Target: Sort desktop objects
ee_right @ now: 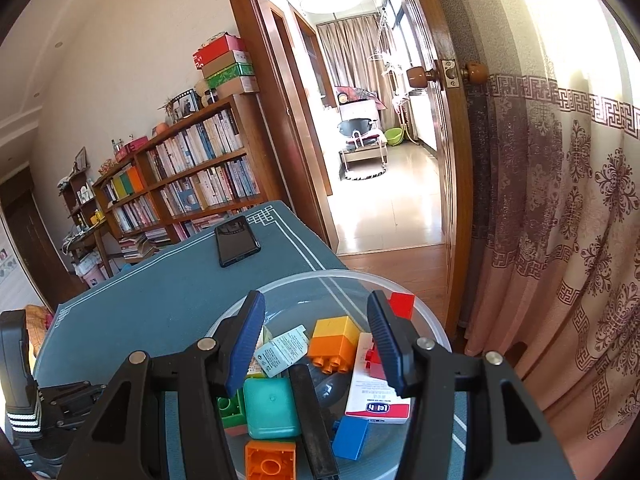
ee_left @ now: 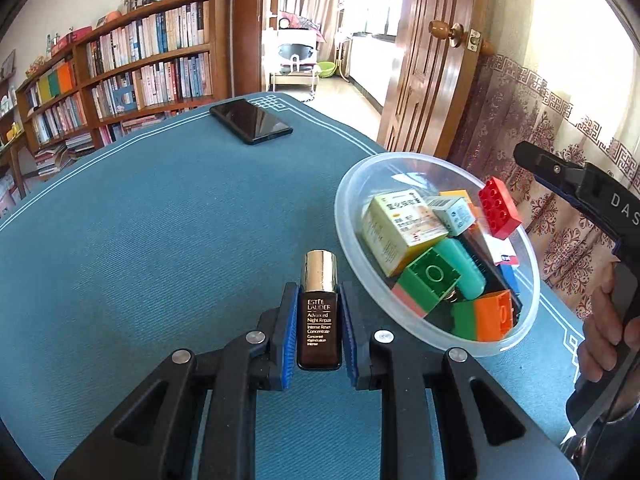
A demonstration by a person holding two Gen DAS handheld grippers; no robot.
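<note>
We squeeze the small brown glass bottle (ee_left: 319, 320) with its shiny gold cap in our left gripper (ee_left: 319, 334), above the blue cloth table (ee_left: 160, 240). Our right gripper (ee_right: 316, 344) hangs spread apart over the round clear plastic bowl (ee_right: 430, 320) of bumpy blocks

One bottle (ee_left: 319, 316), one phone (ee_left: 251, 121) (dark) — one bowl (ee_left: 400, 158).
</note>
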